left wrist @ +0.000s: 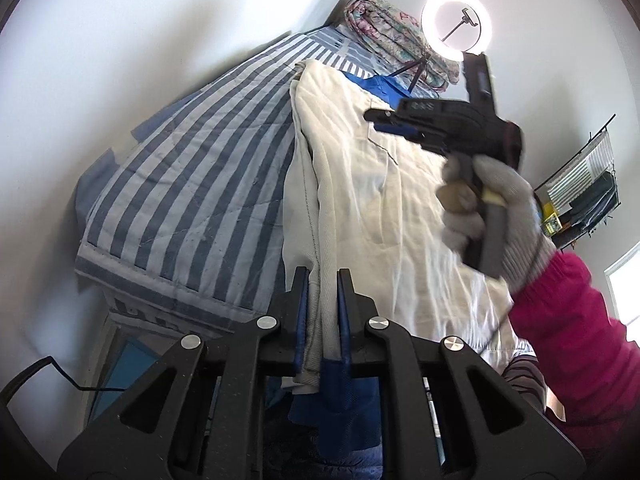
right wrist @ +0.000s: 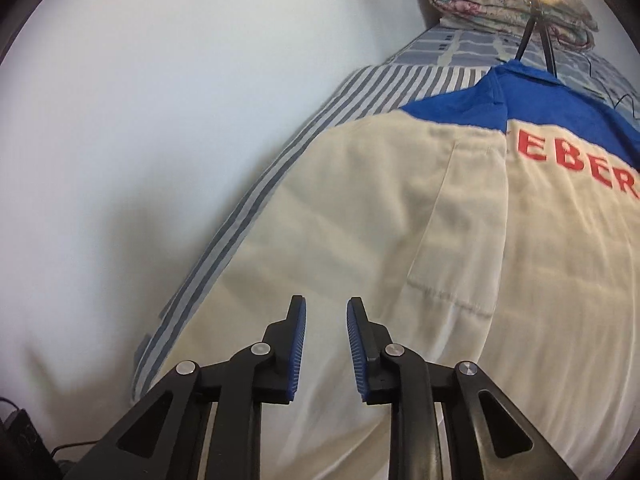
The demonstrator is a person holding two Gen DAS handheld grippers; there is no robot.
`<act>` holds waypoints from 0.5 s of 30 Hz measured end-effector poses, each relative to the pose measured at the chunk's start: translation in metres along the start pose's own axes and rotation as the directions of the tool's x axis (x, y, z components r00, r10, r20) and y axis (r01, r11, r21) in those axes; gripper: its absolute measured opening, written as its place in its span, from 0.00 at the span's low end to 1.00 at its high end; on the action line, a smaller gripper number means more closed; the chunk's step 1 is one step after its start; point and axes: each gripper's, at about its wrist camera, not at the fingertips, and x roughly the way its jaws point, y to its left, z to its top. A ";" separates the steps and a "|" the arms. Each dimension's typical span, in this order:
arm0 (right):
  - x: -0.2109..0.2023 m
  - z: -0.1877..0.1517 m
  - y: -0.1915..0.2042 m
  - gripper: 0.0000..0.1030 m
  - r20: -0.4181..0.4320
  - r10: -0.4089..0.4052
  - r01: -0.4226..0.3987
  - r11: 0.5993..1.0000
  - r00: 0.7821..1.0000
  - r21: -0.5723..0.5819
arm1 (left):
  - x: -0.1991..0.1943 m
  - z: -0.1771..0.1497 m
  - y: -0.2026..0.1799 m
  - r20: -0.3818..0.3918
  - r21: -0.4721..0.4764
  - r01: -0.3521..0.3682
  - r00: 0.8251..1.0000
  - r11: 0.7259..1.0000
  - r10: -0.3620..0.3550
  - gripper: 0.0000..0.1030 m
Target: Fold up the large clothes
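Two grippers work on one cream and blue jacket [right wrist: 360,208] that lies spread on the striped bed cover [left wrist: 192,184]: the left gripper [left wrist: 322,280] is clenched on a folded cream edge at the near side and lifts it a little, while the right gripper [right wrist: 326,312] hovers above the cream cloth with its jaws a little apart and nothing between them. To fold well, I think the left one should keep its firm pinch and hold the edge taut, and the right one should take the same edge farther along before both carry it across, so the layers land flat without wrinkles.
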 end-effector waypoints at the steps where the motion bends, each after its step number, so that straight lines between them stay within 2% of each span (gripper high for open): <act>1: 0.003 0.008 -0.004 0.20 0.020 -0.017 0.017 1.000 1.000 -0.005 | 0.001 0.002 -0.002 0.001 0.004 0.000 1.000 1.000 0.000 0.11; 4: 0.021 0.033 -0.014 0.20 0.072 -0.056 0.057 0.998 0.996 -0.003 | 0.001 0.002 -0.005 0.001 0.008 0.008 1.000 1.000 -0.008 0.11; 7: 0.048 0.053 -0.025 0.20 0.088 -0.095 0.092 0.995 0.992 0.038 | 0.000 0.003 -0.008 0.004 0.017 0.014 1.000 1.000 -0.014 0.10; 10: 0.077 0.064 -0.040 0.20 0.044 -0.128 0.124 0.988 0.991 0.089 | -0.001 0.003 -0.013 0.005 0.023 0.026 1.000 0.999 -0.026 0.10; 12: 0.099 0.062 -0.050 0.20 -0.013 -0.113 0.114 0.985 0.993 0.127 | 0.000 0.005 -0.016 0.007 0.033 0.035 0.999 0.999 -0.035 0.10; 15: 0.105 0.064 -0.050 0.20 -0.018 -0.119 0.120 0.987 0.993 0.107 | 0.003 0.007 -0.023 0.004 0.061 0.040 0.999 0.997 -0.040 0.10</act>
